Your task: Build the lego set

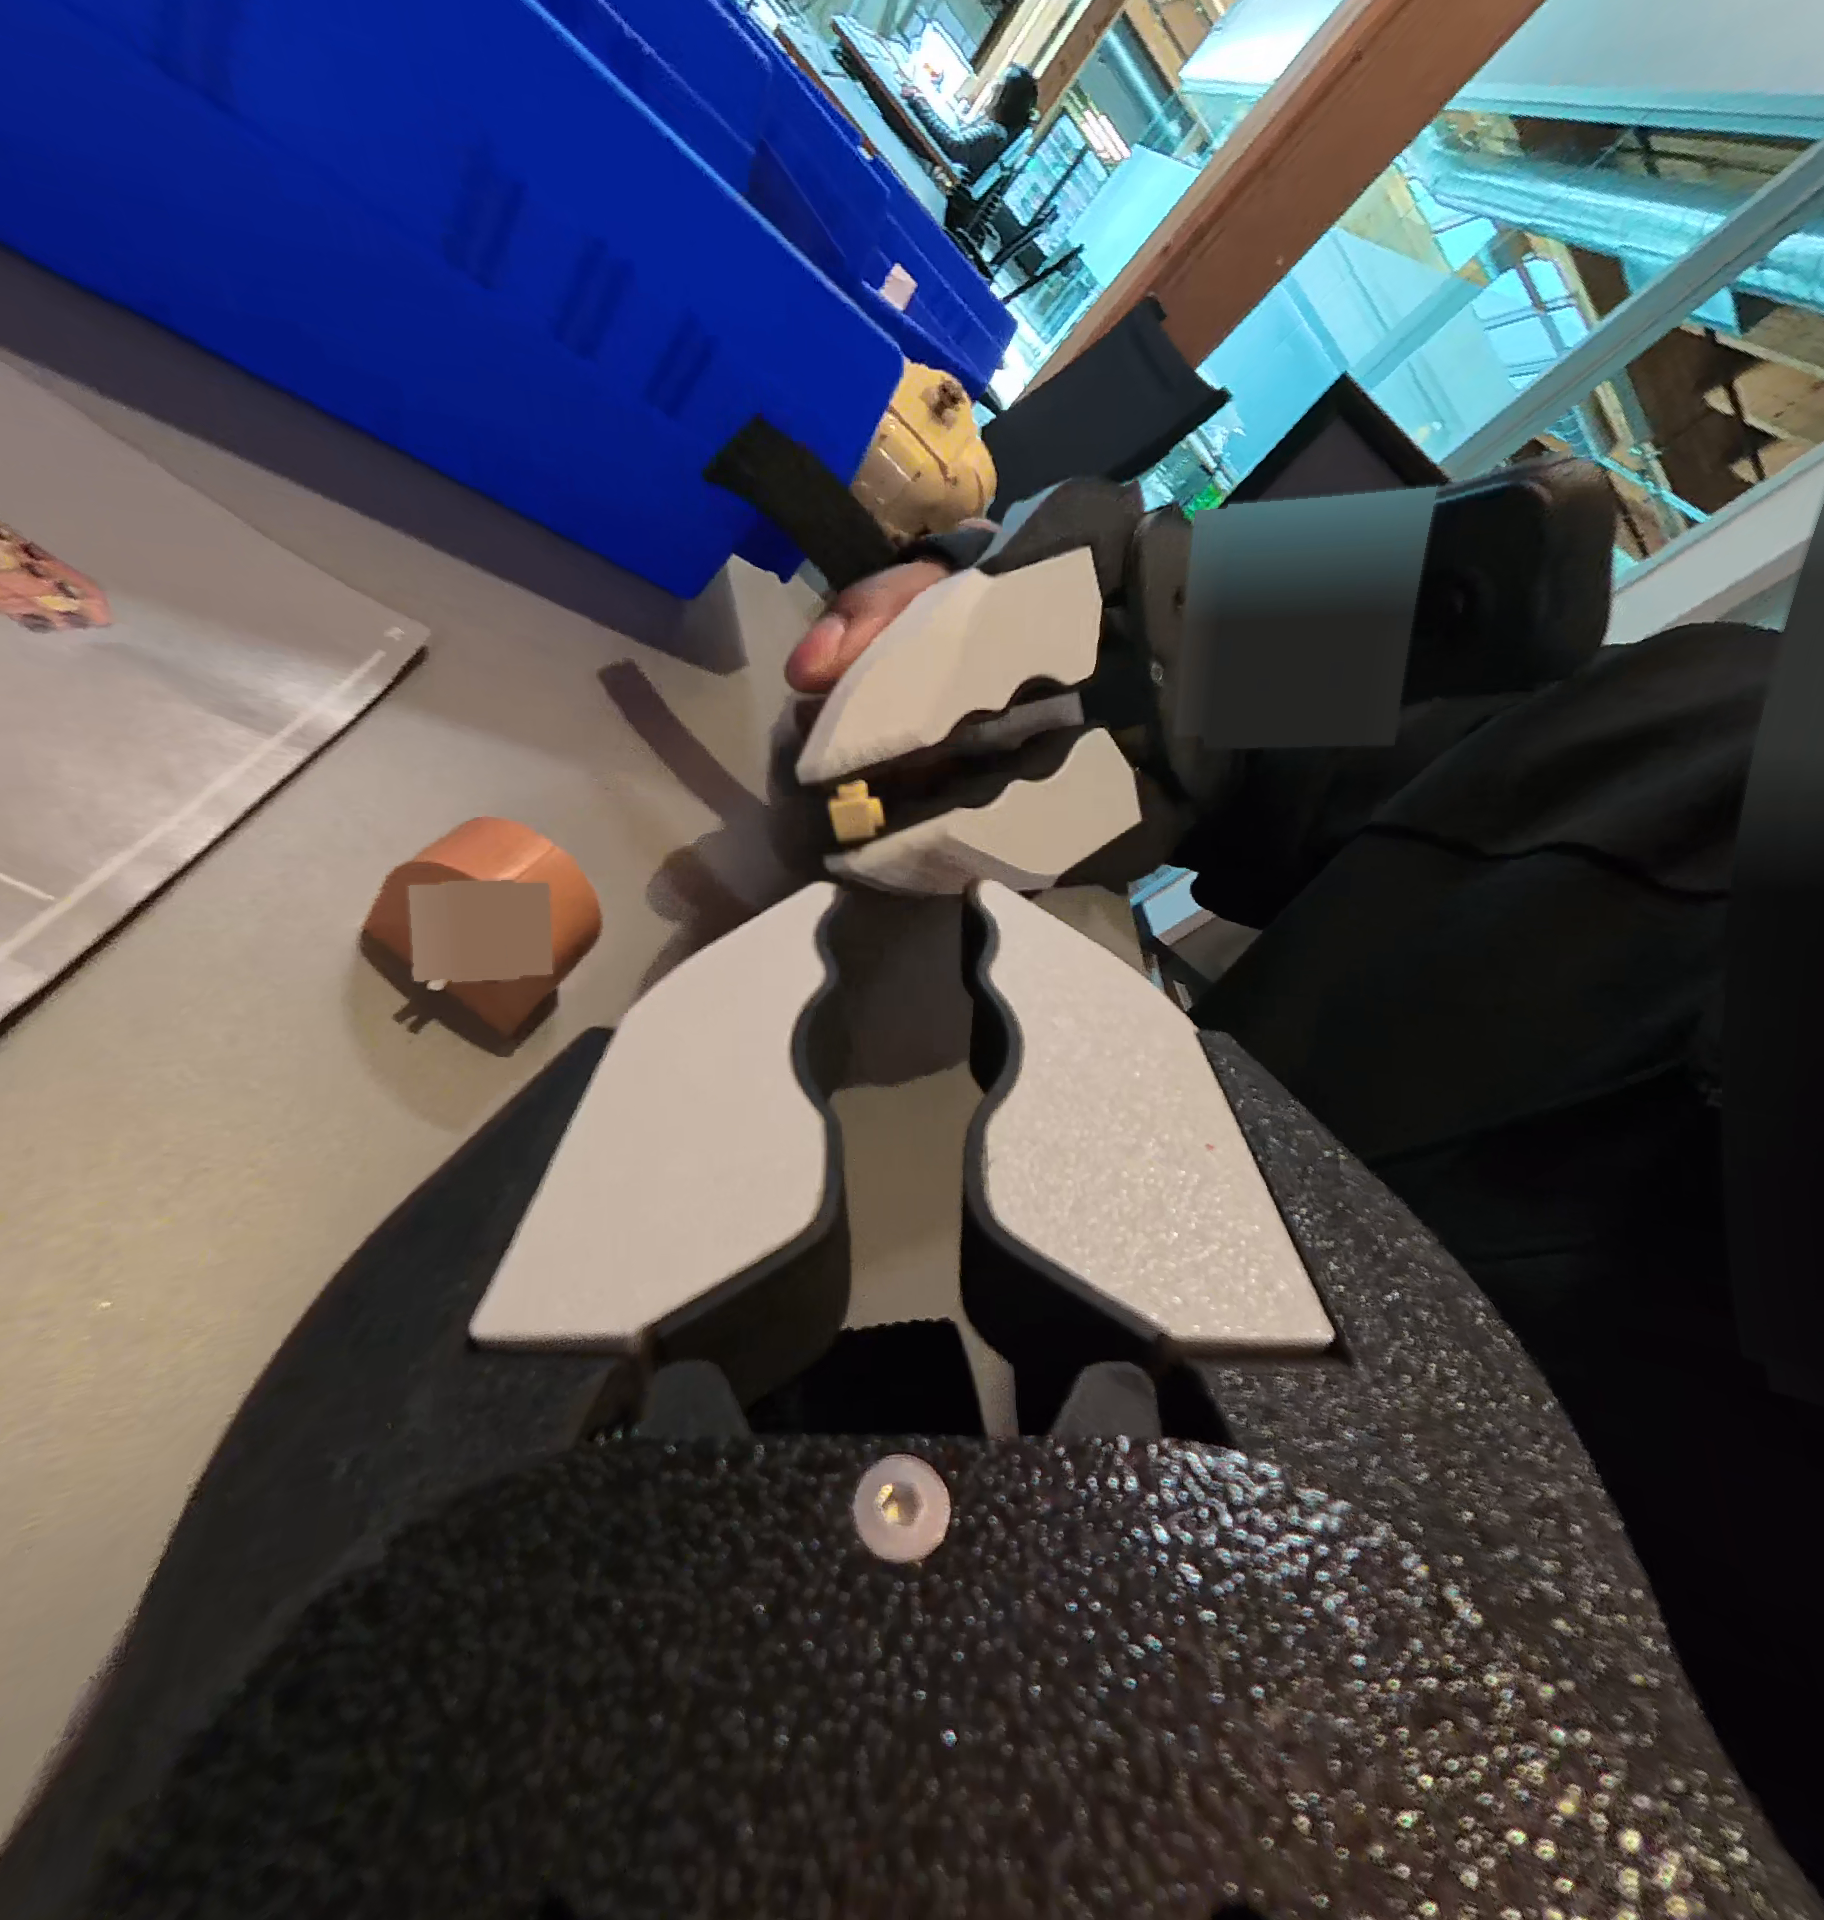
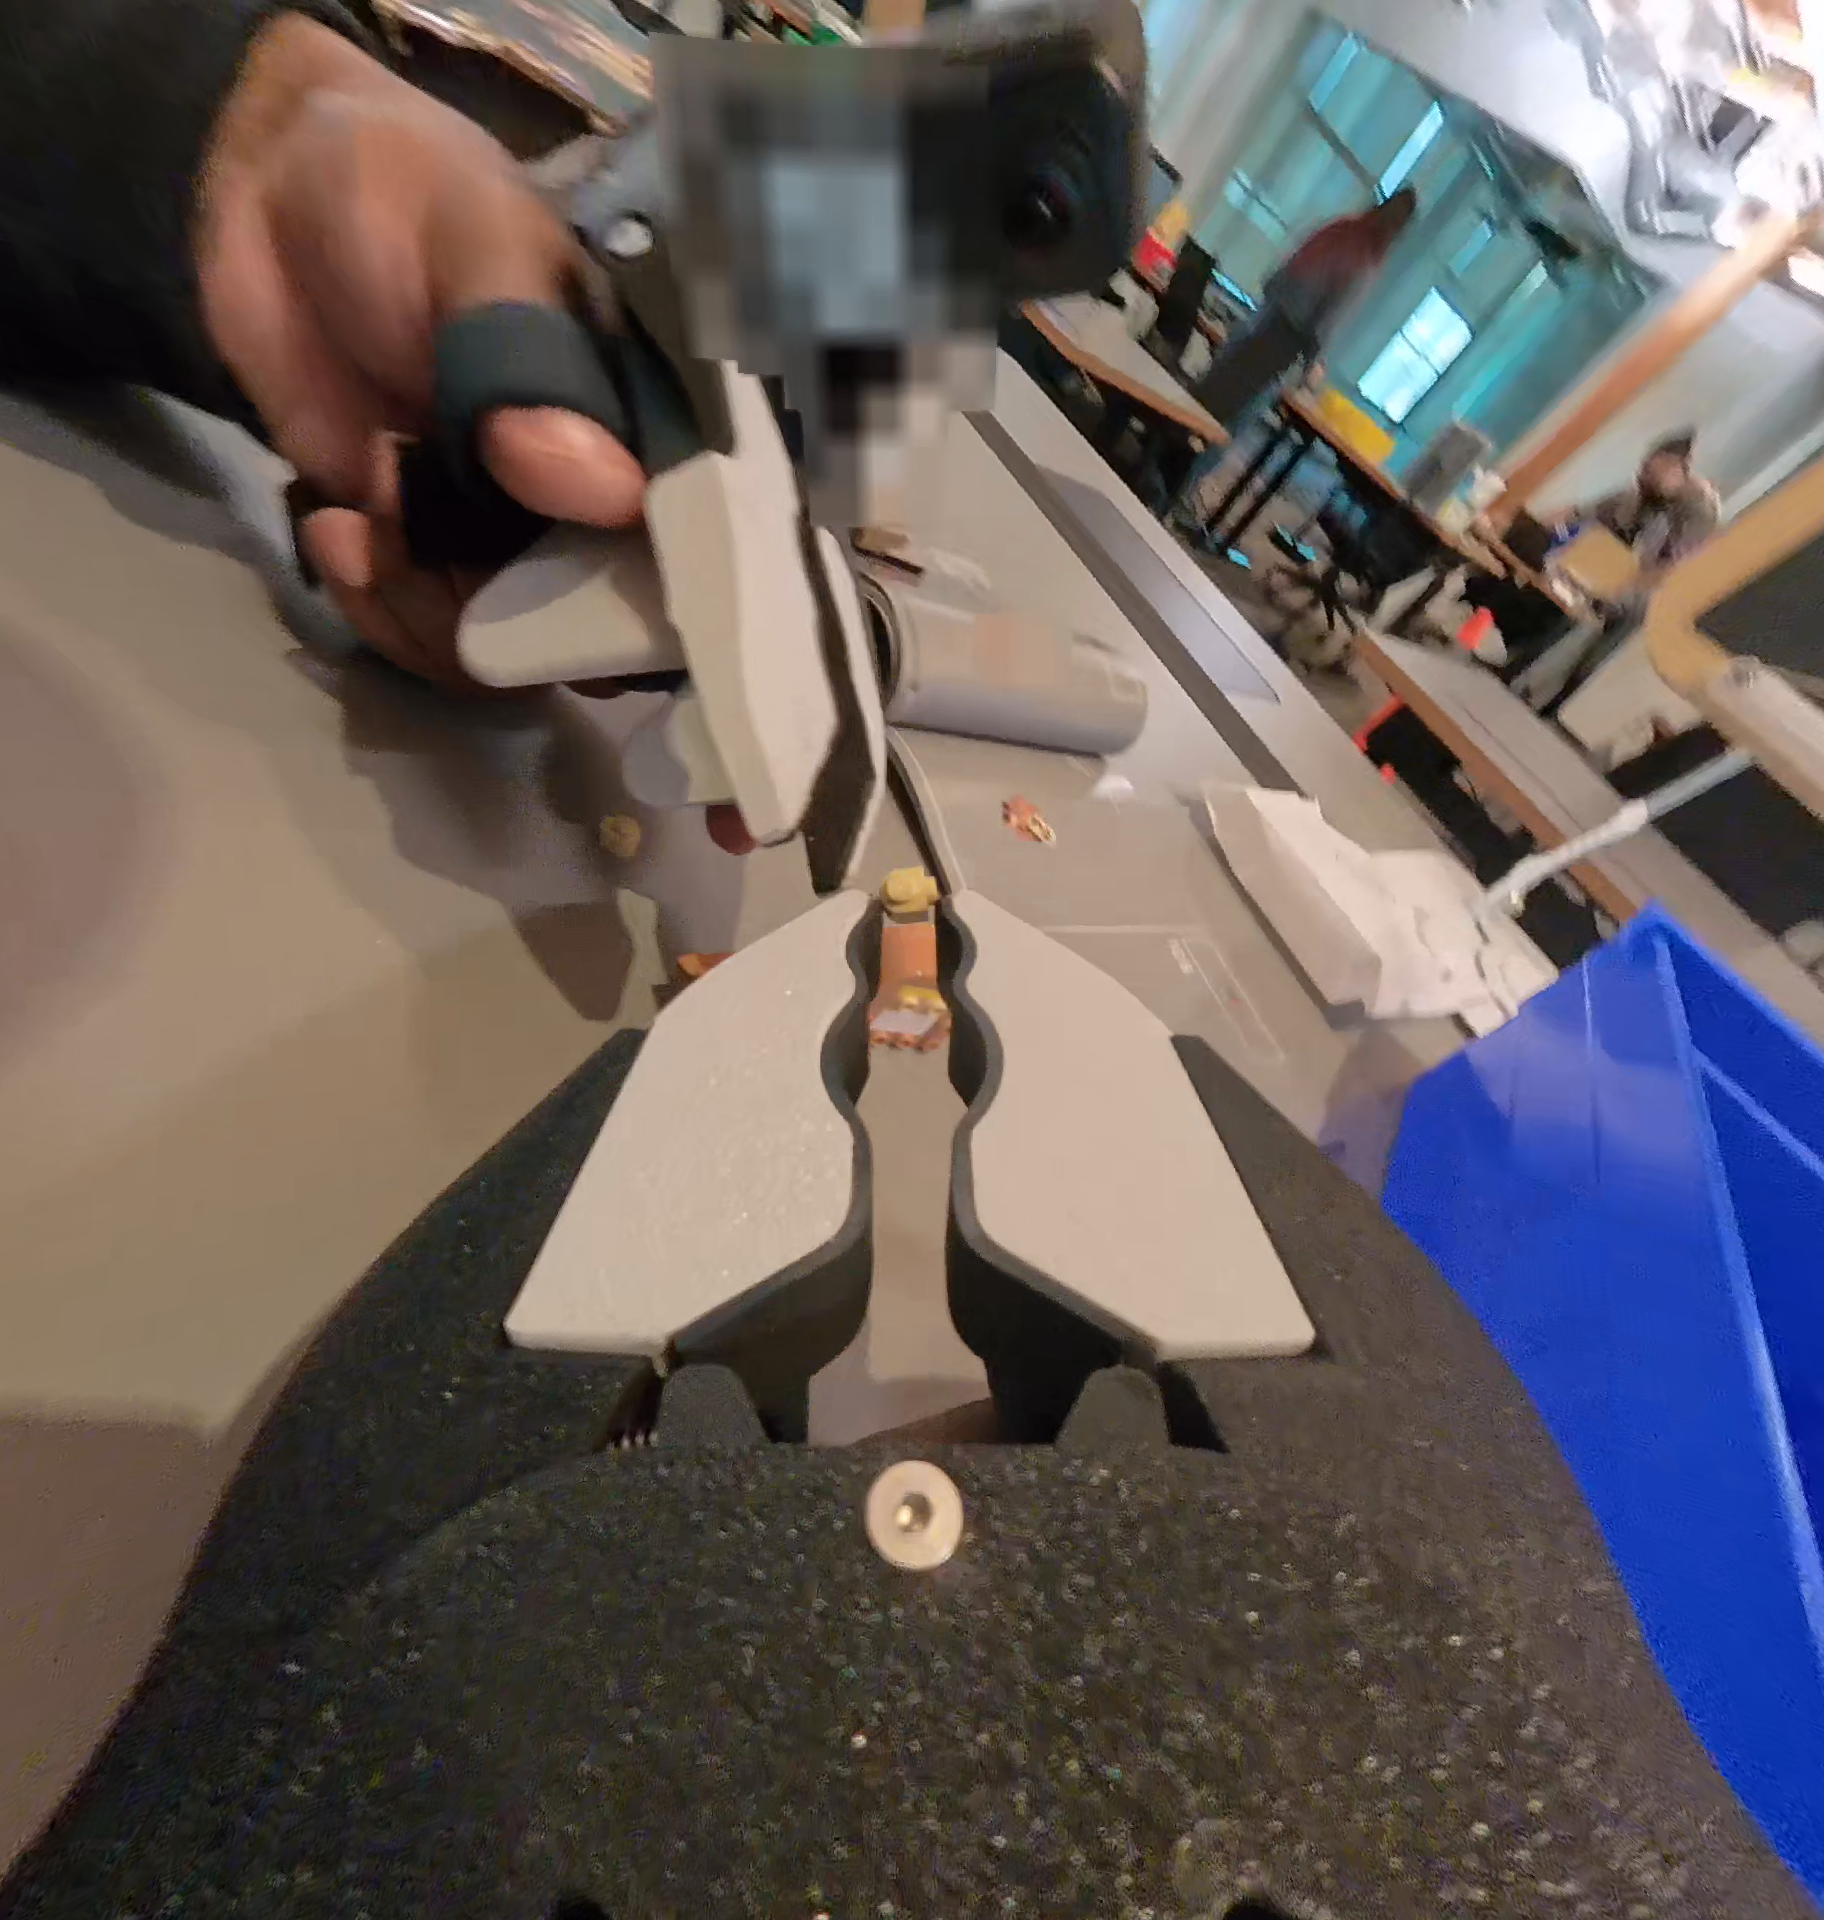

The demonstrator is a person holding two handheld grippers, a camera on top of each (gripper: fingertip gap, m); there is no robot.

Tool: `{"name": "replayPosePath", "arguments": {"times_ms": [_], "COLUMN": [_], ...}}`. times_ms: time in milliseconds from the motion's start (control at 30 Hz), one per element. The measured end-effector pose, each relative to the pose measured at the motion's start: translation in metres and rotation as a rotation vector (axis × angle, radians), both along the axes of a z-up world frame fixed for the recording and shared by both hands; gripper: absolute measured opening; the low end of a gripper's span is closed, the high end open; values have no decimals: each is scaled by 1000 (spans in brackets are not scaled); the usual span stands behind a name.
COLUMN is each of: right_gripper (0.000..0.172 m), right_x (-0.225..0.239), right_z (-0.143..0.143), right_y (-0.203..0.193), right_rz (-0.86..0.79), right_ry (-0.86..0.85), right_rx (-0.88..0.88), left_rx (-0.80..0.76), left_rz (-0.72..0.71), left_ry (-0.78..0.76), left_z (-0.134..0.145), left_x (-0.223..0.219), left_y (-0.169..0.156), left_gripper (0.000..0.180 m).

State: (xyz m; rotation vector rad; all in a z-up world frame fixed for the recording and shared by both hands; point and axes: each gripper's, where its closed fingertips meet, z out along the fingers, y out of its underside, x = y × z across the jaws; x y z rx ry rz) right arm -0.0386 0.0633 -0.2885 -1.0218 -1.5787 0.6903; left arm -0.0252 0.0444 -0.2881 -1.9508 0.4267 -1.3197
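Up close, the right gripper (image 2: 910, 940) clamps its fingers on a small brown-and-tan toy brick piece (image 2: 908, 961), lifted above the grey surface (image 1: 212, 1195). Just beside it, the left gripper (image 1: 900, 904) hangs with fingers released, empty. A brown block (image 1: 482, 925) lies near blue bins (image 1: 368, 260) along the surface's far edge.

Grey fingers (image 1: 679, 1143), black pebbled body (silver screw), black sleeve (image 2: 77, 156).

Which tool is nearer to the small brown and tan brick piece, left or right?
Right. The right tool grips the brick piece between its fingertips; the left tool is open, just beside it.
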Motion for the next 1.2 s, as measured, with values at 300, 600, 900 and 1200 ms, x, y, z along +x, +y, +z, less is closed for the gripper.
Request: {"name": "replayPosePath", "arguments": {"times_ms": [300, 600, 900, 1200], "right_gripper": [9, 16, 16, 12], "right_x": [-3, -1, 16, 23], "right_z": [-2, 5, -3, -13], "right_y": [-4, -21, -56, -71], "right_rz": [-69, 55, 350, 446], "right_ry": [-14, 34, 16, -19], "right_rx": [-18, 125, 379, 439], "left_rx": [-38, -43, -84, -80], "left_rz": [111, 0, -274, -298], "left_ry": [-25, -46, 66, 140], "left_z": [3, 5, -8, -17], "left_x": [-2, 3, 19, 22], "left_y": [9, -5, -46, -51], "left_gripper": [21, 7, 7, 7]}}
